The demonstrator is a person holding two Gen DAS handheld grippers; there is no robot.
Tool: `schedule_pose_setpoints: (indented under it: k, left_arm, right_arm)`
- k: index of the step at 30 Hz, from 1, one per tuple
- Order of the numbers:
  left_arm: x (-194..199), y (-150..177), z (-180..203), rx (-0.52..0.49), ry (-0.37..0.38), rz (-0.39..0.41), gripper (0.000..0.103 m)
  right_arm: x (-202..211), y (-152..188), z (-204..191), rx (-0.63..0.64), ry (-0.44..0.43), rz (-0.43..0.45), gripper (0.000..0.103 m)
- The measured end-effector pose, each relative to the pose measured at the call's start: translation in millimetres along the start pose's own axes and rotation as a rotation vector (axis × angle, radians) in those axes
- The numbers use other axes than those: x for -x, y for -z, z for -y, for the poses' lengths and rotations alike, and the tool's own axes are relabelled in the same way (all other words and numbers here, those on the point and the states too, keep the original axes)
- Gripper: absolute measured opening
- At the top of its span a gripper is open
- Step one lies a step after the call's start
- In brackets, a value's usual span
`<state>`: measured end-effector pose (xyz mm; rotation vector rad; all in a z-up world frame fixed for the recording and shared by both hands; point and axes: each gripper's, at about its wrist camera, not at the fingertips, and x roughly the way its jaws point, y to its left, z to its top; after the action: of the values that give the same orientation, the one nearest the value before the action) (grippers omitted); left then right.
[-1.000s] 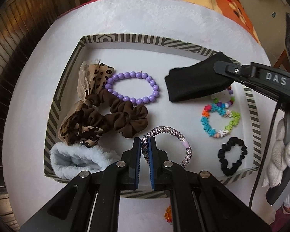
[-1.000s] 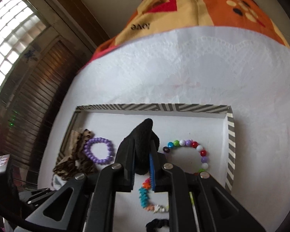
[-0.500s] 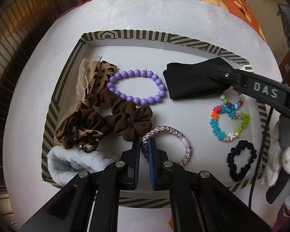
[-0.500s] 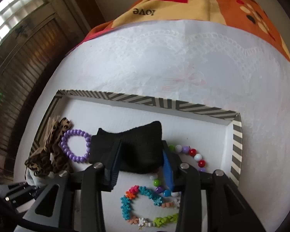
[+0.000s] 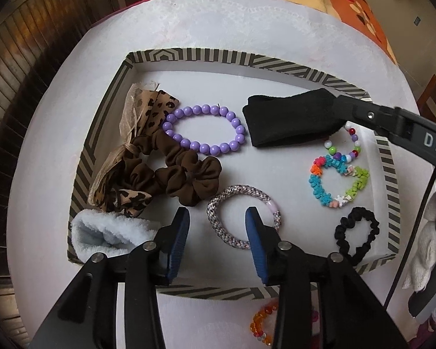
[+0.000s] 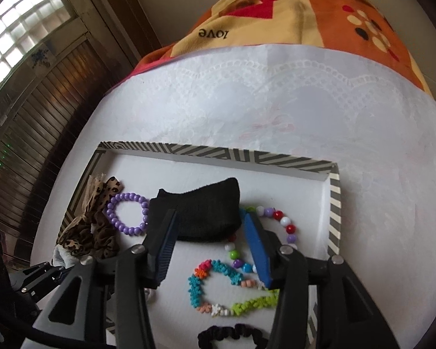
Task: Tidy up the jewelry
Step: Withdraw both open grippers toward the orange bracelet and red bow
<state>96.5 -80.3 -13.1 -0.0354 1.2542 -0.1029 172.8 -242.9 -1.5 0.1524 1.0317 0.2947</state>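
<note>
A striped-rim white tray (image 5: 189, 56) (image 6: 335, 192) holds the jewelry. My left gripper (image 5: 217, 218) is open, its jaws astride the near left part of a silver braided bracelet (image 5: 238, 190) that lies flat. My right gripper (image 6: 209, 218) is open around a black fabric band (image 6: 209, 208) (image 5: 290, 119) that lies on the tray floor. Also in the tray are a purple bead bracelet (image 5: 203, 129) (image 6: 128, 213), a brown scrunchie (image 5: 186, 177), a leopard bow (image 5: 148, 110), a pale blue fuzzy band (image 5: 101, 232), a turquoise flower bracelet (image 5: 334, 183) (image 6: 226, 288), a multicolour bead bracelet (image 5: 343, 145) and a black scrunchie (image 5: 357, 232).
An orange bead bracelet (image 5: 260, 322) lies on the white cloth (image 5: 218, 23) just outside the tray's near rim. An orange patterned blanket (image 6: 305, 14) lies beyond the cloth. Dark wooden shutters (image 6: 43, 93) stand at the left.
Both grippers have opened. The left one let go of the silver braided bracelet. The right one lowered the black band into the tray and released it.
</note>
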Motion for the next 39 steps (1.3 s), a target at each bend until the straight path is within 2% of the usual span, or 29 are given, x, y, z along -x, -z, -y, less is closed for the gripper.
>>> schedule_pose_setpoints:
  k: [10, 18, 25, 31, 39]
  left_arm:
    - [29, 14, -5, -0.002, -0.004, 0.05, 0.032]
    - [51, 33, -11, -0.039, -0.022, 0.096, 0.032]
    - [73, 62, -21, -0.07, 0.002, 0.103, 0.032]
    - [78, 89, -30, -0.07, 0.035, 0.086, 0.032]
    - [77, 111, -32, -0.054, 0.061, 0.058, 0.032]
  right_arm:
    - [41, 23, -10, 0.027, 0.0, 0.026, 0.054]
    - [86, 66, -17, 0.061, 0.049, 0.035, 0.056]
    - [120, 111, -26, 0.055, 0.078, 0.043, 0.059]
    - [130, 161, -31, 0.055, 0.084, -0.008, 0.059]
    - [115, 221, -35, 0.041, 0.083, -0.105, 0.059]
